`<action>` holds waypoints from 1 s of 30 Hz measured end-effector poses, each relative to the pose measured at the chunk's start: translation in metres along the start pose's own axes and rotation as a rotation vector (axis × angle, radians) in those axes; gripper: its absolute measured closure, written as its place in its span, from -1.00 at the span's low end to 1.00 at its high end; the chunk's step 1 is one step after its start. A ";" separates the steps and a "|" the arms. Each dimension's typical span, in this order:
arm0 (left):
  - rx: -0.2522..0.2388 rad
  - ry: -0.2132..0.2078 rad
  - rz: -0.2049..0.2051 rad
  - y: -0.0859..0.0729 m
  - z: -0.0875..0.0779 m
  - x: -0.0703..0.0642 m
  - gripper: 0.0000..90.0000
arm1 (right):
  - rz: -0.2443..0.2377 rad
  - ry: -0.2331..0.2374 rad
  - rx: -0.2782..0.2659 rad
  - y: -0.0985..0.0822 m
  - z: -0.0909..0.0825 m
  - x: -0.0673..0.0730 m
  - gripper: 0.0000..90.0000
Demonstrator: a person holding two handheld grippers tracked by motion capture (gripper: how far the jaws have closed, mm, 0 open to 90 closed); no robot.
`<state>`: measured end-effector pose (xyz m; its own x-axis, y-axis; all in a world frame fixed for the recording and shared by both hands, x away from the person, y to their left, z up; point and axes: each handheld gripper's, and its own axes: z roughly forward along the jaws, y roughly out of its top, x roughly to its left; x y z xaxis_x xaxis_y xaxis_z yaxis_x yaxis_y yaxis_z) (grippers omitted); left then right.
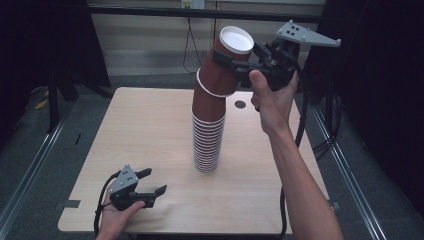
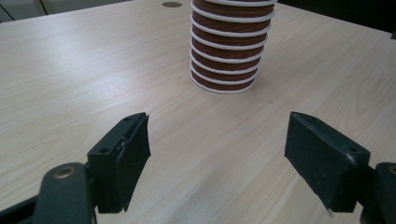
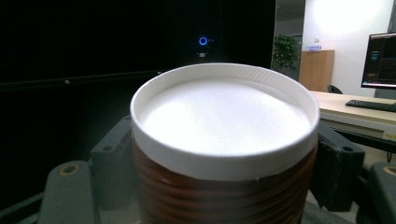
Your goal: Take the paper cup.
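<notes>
A tall stack of upside-down brown paper cups (image 1: 207, 145) with white rims stands at the middle of the wooden table (image 1: 140, 130); its lower cups (image 2: 229, 51) show in the left gripper view. My right gripper (image 1: 231, 56) is shut on the top cup (image 1: 220, 75), which is raised and tilted to the right over the stack. That cup's white base (image 3: 224, 116) sits between the right gripper's (image 3: 224, 154) black jaws. My left gripper (image 1: 155, 181) rests near the table's front left edge. It points at the stack, its jaws (image 2: 217, 154) open and with nothing between them.
A small round hole (image 1: 240, 104) sits in the tabletop behind the stack. Cables trail from both grippers. Dark curtains flank the table, and floor rails run along both sides. A desk with a monitor (image 3: 380, 60) stands far off in the right gripper view.
</notes>
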<state>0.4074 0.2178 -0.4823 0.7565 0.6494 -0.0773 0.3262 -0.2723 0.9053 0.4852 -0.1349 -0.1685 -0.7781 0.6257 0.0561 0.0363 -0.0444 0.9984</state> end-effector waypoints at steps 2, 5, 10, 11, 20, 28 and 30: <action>0.002 -0.001 0.008 0.001 0.000 0.001 -0.51 | -0.002 -0.008 0.000 0.001 -0.003 0.000 -0.48; -0.008 -0.007 -0.002 0.001 0.001 0.000 -0.51 | 0.004 -0.010 0.000 0.002 -0.007 -0.001 -0.48; -0.005 0.000 0.004 0.003 0.002 0.001 -0.51 | -0.001 -0.017 0.000 0.002 -0.017 -0.003 -0.48; -0.008 -0.003 -0.004 0.003 0.003 0.000 -0.51 | -0.001 -0.020 -0.001 0.002 -0.020 -0.004 -0.48; -0.026 0.001 0.005 0.014 0.008 -0.002 -0.51 | 0.003 -0.041 0.002 0.000 -0.040 -0.008 -0.48; -0.022 -0.023 0.018 0.021 0.011 -0.008 -0.51 | -0.011 -0.059 0.023 -0.006 -0.060 -0.009 -0.48; -0.021 -0.037 0.029 0.024 0.011 -0.011 -0.51 | -0.013 -0.062 0.031 -0.008 -0.064 -0.009 -0.48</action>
<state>0.4136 0.1963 -0.4647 0.7863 0.6144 -0.0659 0.2923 -0.2757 0.9157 0.4515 -0.1900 -0.1773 -0.7380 0.6734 0.0429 0.0465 -0.0128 0.9988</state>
